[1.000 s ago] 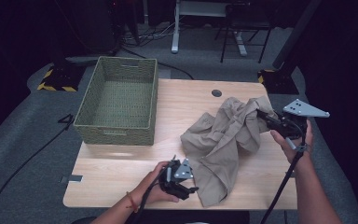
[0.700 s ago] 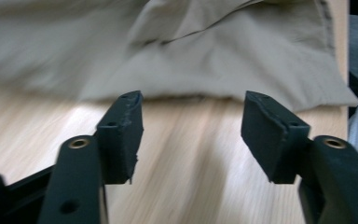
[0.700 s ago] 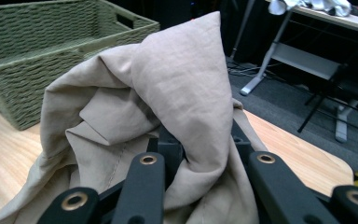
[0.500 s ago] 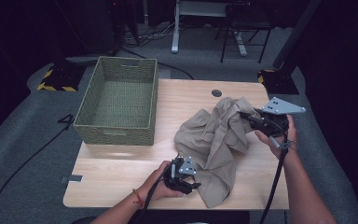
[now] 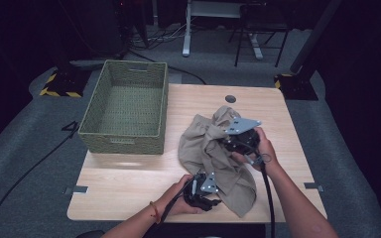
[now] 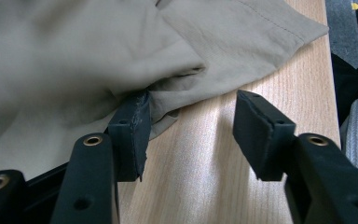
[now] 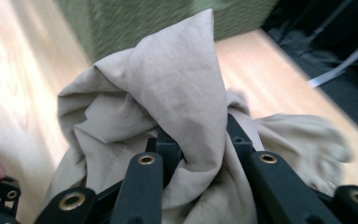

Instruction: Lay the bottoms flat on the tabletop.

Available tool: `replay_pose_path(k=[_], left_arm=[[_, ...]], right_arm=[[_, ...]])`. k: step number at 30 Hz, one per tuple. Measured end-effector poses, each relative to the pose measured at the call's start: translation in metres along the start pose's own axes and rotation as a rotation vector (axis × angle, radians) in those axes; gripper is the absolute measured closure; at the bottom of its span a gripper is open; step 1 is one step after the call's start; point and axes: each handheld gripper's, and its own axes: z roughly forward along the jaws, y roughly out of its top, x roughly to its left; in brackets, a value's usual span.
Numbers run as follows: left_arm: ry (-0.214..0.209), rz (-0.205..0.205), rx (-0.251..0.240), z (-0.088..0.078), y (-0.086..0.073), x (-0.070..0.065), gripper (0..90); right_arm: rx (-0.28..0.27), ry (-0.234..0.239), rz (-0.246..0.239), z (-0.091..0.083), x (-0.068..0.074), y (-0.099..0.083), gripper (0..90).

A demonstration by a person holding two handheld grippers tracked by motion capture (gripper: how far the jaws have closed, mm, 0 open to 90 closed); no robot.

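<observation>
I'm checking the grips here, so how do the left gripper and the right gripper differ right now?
The right gripper is shut on a bunched fold of the beige cloth; the left gripper stands open, one pad touching the cloth's edge. The right is mid-table, the left near the front edge. Both meet the same cloth.

High view overlooks table [image 5: 129,173]; claw views close.

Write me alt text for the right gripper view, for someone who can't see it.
A bunched fold of tan cloth rises between the two black jaws of the right hand-held gripper, which are closed on it. Behind it lie a light wooden table and the blurred side of a green woven basket.
</observation>
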Motion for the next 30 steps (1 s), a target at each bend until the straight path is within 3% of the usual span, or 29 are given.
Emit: replay_pose_path(k=[1, 3, 4, 7, 10, 11, 14, 16, 18, 20, 21, 22, 23, 25, 26, 27, 28, 30], left_arm=[[-0.003, -0.001, 0.000, 0.000, 0.000, 0.000, 46.4], [-0.011, 0.005, 0.000, -0.001, -0.001, 0.000, 45.4], [-0.012, 0.012, 0.011, -0.002, -0.001, -0.001, 45.4], [-0.024, 0.027, 0.027, -0.006, -0.003, -0.006, 38.8], [-0.035, 0.033, 0.016, -0.020, -0.008, -0.010, 37.0], [-0.032, 0.031, 0.007, -0.025, -0.010, -0.011, 35.6], [0.014, -0.016, -0.034, -0.049, -0.021, -0.009, 32.8], [0.029, -0.025, -0.047, -0.055, -0.024, -0.008, 32.1], [0.068, -0.051, -0.071, -0.064, -0.028, -0.005, 31.4], [0.113, -0.082, -0.103, -0.076, -0.030, 0.000, 30.0], [0.113, -0.082, -0.103, -0.076, -0.030, 0.000, 29.2], [0.146, -0.096, -0.121, -0.084, -0.029, 0.003, 28.2], [0.146, -0.096, -0.121, -0.084, -0.029, 0.003, 27.3], [0.175, -0.109, -0.137, -0.087, -0.026, 0.005, 26.1], [0.191, -0.114, -0.145, -0.089, -0.024, 0.006, 24.5], [0.205, -0.116, -0.153, -0.091, -0.022, 0.007, 24.5], [0.214, -0.119, -0.162, -0.093, -0.019, 0.009, 23.7], [0.228, -0.117, -0.178, -0.094, -0.013, 0.013, 23.6]], right_arm=[[0.000, 0.000, 0.000, 0.000, 0.000, 0.000, 73.9], [0.055, 0.036, -0.019, 0.023, 0.009, -0.002, 73.7], [0.055, 0.036, -0.019, 0.023, 0.009, -0.002, 73.7], [0.109, 0.077, -0.033, 0.045, 0.017, -0.009, 72.8], [0.116, 0.104, -0.017, 0.050, 0.018, -0.013, 70.1], [0.121, 0.121, -0.009, 0.051, 0.018, -0.015, 67.7], [0.119, 0.145, 0.007, 0.052, 0.020, -0.020, 46.3], [0.100, 0.141, 0.015, 0.045, 0.020, -0.020, 35.9], [0.080, 0.136, 0.024, 0.039, 0.020, -0.020, 33.0], [0.022, 0.107, 0.046, 0.018, 0.018, -0.022, 27.5], [0.022, 0.107, 0.046, 0.018, 0.018, -0.022, 27.5], [-0.013, 0.088, 0.055, 0.001, 0.015, -0.024, 25.6], [-0.013, 0.088, 0.055, 0.001, 0.015, -0.024, 25.6], [-0.043, 0.073, 0.057, -0.016, 0.014, -0.026, 24.7], [-0.061, 0.052, 0.055, -0.034, 0.014, -0.031, 24.5], [-0.061, 0.052, 0.055, -0.034, 0.014, -0.031, 24.5], [-0.074, 0.027, 0.072, -0.050, 0.012, -0.041, 25.0], [-0.085, 0.014, 0.087, -0.057, 0.010, -0.048, 26.0]])
